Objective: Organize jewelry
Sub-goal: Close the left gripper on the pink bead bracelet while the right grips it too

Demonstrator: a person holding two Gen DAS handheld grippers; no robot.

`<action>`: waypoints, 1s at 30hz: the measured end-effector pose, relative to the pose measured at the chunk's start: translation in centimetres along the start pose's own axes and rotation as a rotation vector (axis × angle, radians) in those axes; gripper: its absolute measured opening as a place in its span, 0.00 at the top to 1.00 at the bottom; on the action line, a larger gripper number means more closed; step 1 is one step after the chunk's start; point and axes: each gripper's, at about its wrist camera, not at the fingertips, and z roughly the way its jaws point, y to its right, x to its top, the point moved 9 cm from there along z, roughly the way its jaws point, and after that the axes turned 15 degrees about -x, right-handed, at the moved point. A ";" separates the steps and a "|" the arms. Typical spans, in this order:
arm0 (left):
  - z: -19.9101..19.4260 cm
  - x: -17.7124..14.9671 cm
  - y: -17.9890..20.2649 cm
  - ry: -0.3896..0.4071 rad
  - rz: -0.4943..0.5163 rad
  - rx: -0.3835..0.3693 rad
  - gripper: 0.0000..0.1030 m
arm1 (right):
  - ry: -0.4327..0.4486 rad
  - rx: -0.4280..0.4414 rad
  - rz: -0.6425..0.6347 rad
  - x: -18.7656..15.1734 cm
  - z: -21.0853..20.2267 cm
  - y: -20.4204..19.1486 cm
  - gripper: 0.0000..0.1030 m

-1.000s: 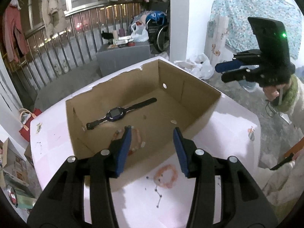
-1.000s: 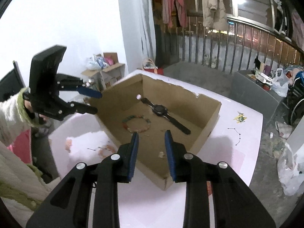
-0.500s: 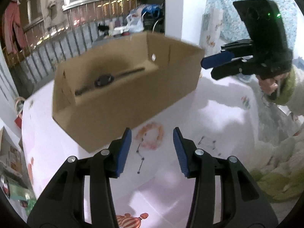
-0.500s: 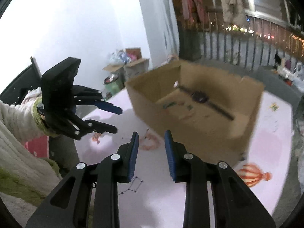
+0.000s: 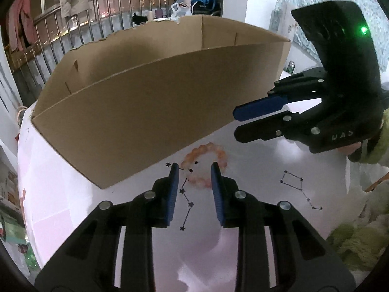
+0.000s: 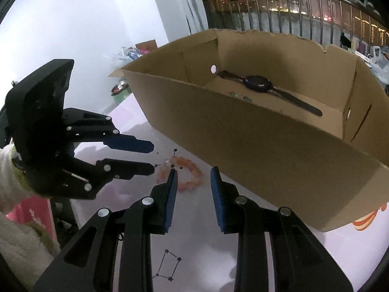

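Note:
A ring of orange-pink beads, the bracelet [image 5: 214,147] [image 6: 188,163], lies on the pale pink table [image 5: 255,219] just in front of the cardboard box [image 5: 145,112] [image 6: 243,133]. My left gripper [image 5: 195,170] [image 6: 152,157] hovers low over it; its jaws are closing around the near beads without pressing them. From the other side my right gripper [image 6: 194,172] [image 5: 235,124] points at the same bracelet, jaws apart and holding nothing. Inside the box lie a black watch [image 6: 257,84] and a few greenish beads [image 6: 233,95].
The box's tall near wall rises right behind the bracelet. Constellation prints [image 5: 294,182] and a balloon print [image 6: 367,221] mark the tablecloth. A person's fuzzy cream-green sleeve [image 5: 359,238] [image 6: 24,238] is at the frame edges. A metal railing [image 5: 116,4] with hung clothes stands behind.
Both grippers came down from above the box to the table in front of it. The left jaws narrowed. The box's inside dropped out of the left wrist view.

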 end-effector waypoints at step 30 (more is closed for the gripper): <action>2.2 -1.3 0.7 -0.035 -0.064 -0.099 0.89 | -0.092 0.020 -0.017 -1.5 2.1 -0.6 0.89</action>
